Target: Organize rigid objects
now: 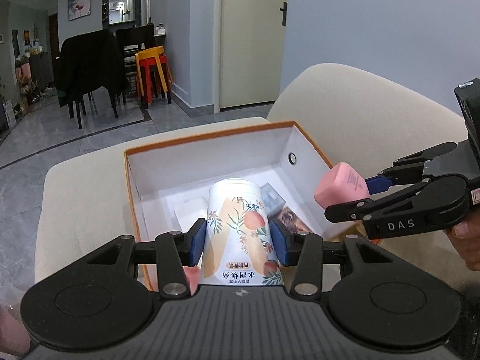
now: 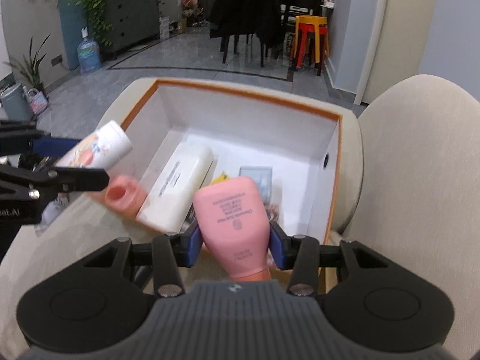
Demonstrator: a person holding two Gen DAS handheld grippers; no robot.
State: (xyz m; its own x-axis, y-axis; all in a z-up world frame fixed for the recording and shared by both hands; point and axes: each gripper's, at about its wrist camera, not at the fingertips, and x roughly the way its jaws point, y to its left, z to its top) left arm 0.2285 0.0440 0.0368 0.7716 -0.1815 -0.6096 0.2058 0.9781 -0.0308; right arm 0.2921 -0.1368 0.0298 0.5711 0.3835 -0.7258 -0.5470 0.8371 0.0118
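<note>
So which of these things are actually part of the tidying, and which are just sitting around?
Part of the job:
- white peach-print tube, in left gripper
- pink plastic bottle, in right gripper
- orange-rimmed white cardboard box
- white rectangular bottle

Just around:
- stacked yellow and red stools
- blue water jug

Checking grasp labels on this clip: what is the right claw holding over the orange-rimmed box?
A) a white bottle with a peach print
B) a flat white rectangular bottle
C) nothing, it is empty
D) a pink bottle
D: in the right wrist view the right claw has its blue pads pressed on both sides of the pink bottle, while the peach-print white bottle sits in the left claw.
</note>
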